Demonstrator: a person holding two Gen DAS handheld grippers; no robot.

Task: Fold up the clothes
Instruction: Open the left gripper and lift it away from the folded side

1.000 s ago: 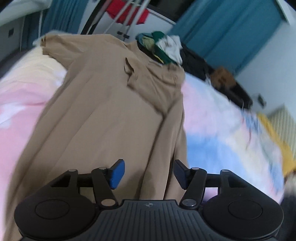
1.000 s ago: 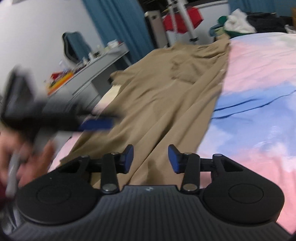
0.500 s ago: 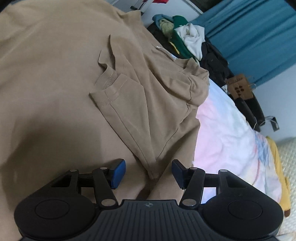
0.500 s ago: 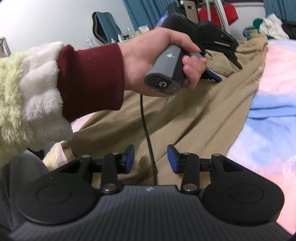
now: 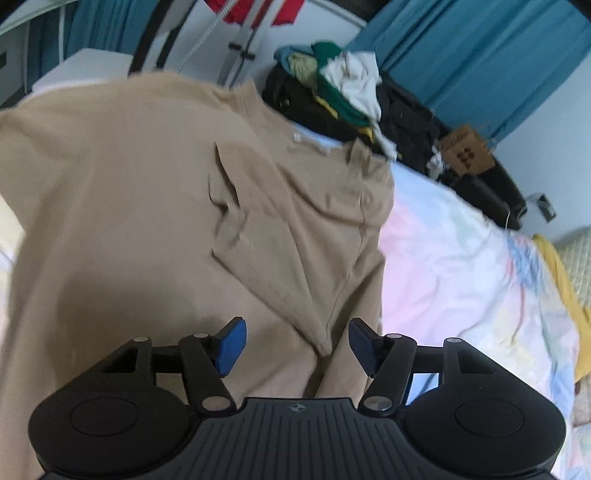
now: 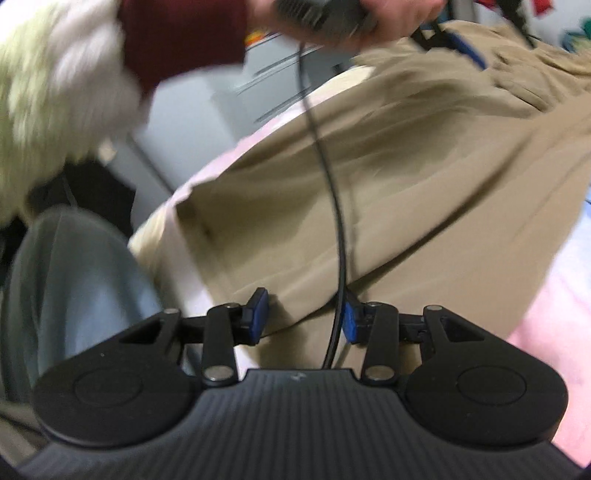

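A tan shirt (image 5: pixel 140 229) lies spread on the pastel bedsheet (image 5: pixel 461 266), with its right sleeve (image 5: pixel 291 258) folded over the body. My left gripper (image 5: pixel 294 347) is open and empty, hovering just above the tip of that folded sleeve. In the right wrist view the same shirt (image 6: pixel 424 177) fills the middle. My right gripper (image 6: pixel 303 318) is open and empty above the shirt's lower hem. The hand holding the left gripper (image 6: pixel 343 14) shows at the top, its black cable (image 6: pixel 332 192) hanging across the view.
A heap of clothes (image 5: pixel 343 92) lies past the shirt's collar, with a cardboard box (image 5: pixel 467 155) beside it. Blue curtains (image 5: pixel 461 48) hang behind. A yellow cloth (image 5: pixel 565 288) lies at the bed's right edge. A grey chair (image 6: pixel 74 295) stands left of the bed.
The left gripper drew back from the folded sleeve, so more of the shirt and room shows. The right gripper moved left toward the shirt's lower hem. Both stayed open.
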